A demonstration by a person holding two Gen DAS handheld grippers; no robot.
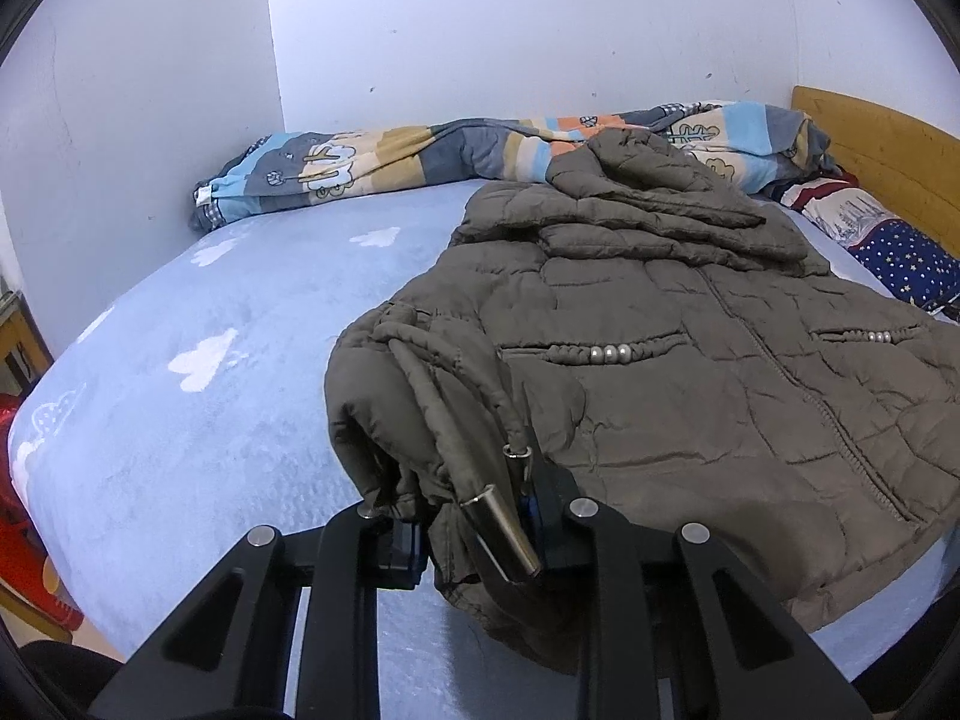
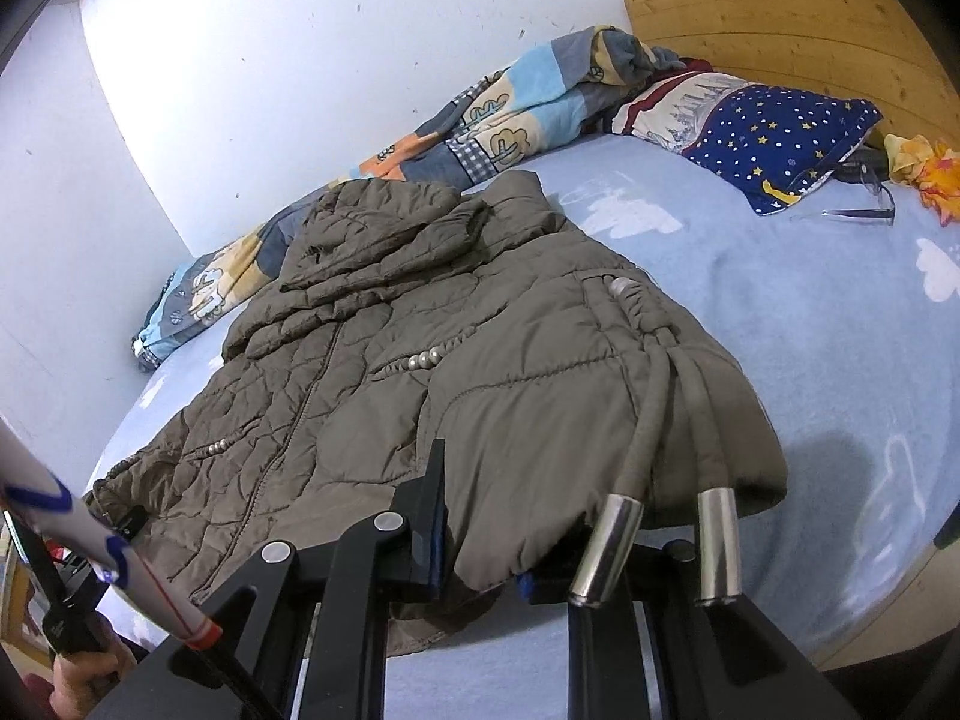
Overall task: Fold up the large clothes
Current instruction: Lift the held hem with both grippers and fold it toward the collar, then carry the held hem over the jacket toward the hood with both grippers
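Left gripper (image 1: 474, 531): clamped on a bunched hem corner of the jacket (image 1: 690, 372), lifted clear of the bed (image 1: 180, 450). Draped across its right finger, a drawstring with a metal tip (image 1: 501, 531). Ahead and to the right, the rest of the jacket, spread front-up on the sheet, zipper running away from the fingers, a sleeve folded over the chest. Beyond that, against the wall, a rolled blanket (image 1: 372, 165); far right, a pillow (image 1: 900, 246) by the headboard (image 1: 882, 150).

Right gripper (image 2: 480, 564): closed on the opposite hem corner of the jacket (image 2: 450, 360), fabric pinched between its fingers. Two drawstrings with metal tips (image 2: 606, 549) hanging over its right side. Ahead right, the pillow (image 2: 774, 138), glasses (image 2: 864, 198) just beside it. Lower left, the left hand (image 2: 84, 669) on its handle.
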